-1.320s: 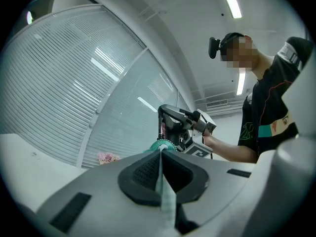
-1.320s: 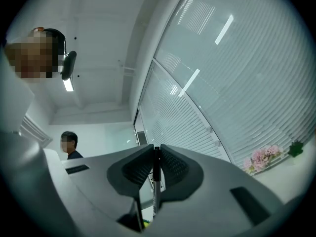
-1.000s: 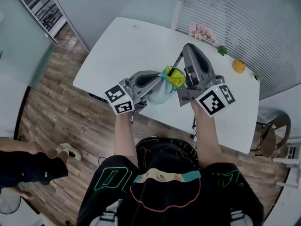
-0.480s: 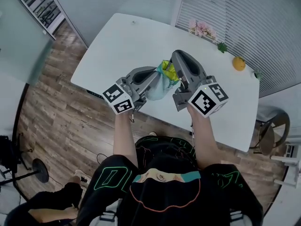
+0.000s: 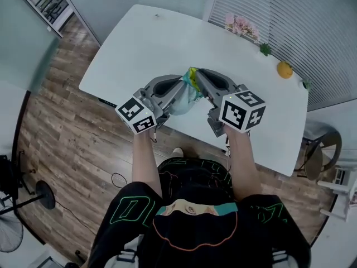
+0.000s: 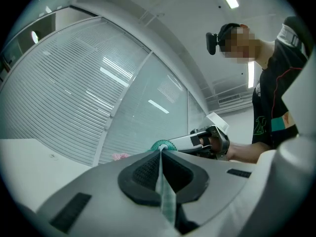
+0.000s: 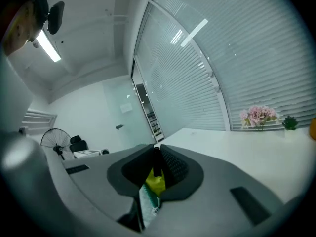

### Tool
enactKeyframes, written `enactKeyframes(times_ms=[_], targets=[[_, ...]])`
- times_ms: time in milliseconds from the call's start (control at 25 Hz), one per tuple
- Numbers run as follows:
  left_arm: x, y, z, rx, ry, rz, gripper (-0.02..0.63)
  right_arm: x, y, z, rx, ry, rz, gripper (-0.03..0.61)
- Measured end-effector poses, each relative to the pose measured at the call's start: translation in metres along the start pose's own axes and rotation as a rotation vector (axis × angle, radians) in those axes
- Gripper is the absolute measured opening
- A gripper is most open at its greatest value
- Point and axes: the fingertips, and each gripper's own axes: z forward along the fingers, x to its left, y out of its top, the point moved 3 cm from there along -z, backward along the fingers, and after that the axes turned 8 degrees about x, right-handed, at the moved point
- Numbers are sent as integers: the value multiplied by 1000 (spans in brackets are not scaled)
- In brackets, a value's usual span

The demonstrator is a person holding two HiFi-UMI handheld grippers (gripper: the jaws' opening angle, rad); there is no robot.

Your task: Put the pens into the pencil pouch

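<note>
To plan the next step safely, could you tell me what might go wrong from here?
The left gripper pinches only a thin edge of the pencil pouch, so the fabric could slip free. The right gripper holds a dark pen against the pouch's yellow fabric; it may snag there rather than slide in.

Each hand carries a smooth, pale grey shell: the left gripper (image 5: pixel 179 89) and the right gripper (image 5: pixel 198 78) narrow into rounded jaws lined with black, finely ribbed pads (image 6: pixel 145 172), and small black rectangular insets (image 6: pixel 71 214) sit in the grey casing. At each tool's six o'clock end is a white cube (image 5: pixel 241 110) printed with black square markers. The person wears a black short-sleeved shirt (image 5: pixel 128 228) with neon-green outlined lettering, an orange-outlined print and a teal band, plus a black head-mounted camera (image 6: pixel 213 42).
</note>
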Motion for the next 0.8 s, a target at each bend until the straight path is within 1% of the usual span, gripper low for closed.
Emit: enactKeyframes(times_ms=[80, 160, 200, 320, 440, 520, 600, 720, 800], targets=[[1, -7, 0, 38, 5, 15, 2, 0, -12, 8, 92, 25, 2, 44], [3, -12, -1, 58, 2, 16, 2, -1, -19, 12, 153, 34, 1, 44], [2, -13, -2, 55, -1, 12, 2, -3, -21, 13, 172, 26, -4, 46], [0, -7, -8, 7, -7, -1, 2, -5, -26, 12, 215, -10, -39, 44], [0, -3, -10, -5, -7, 3, 2, -4, -29, 14, 233, -1, -50, 46], [2, -4, -8, -2, -7, 0, 2, -5, -29, 15, 238, -2, -66, 46], [3, -5, -5, -6, -9, -8, 2, -8, -25, 14, 218, -1, -81, 46], [6, -5, -1, -8, -10, -14, 2, -14, -13, 8, 141, 12, -59, 48], [7, -5, -1, -10, -15, -17, 2, -19, -6, 3, 96, -6, -47, 46]])
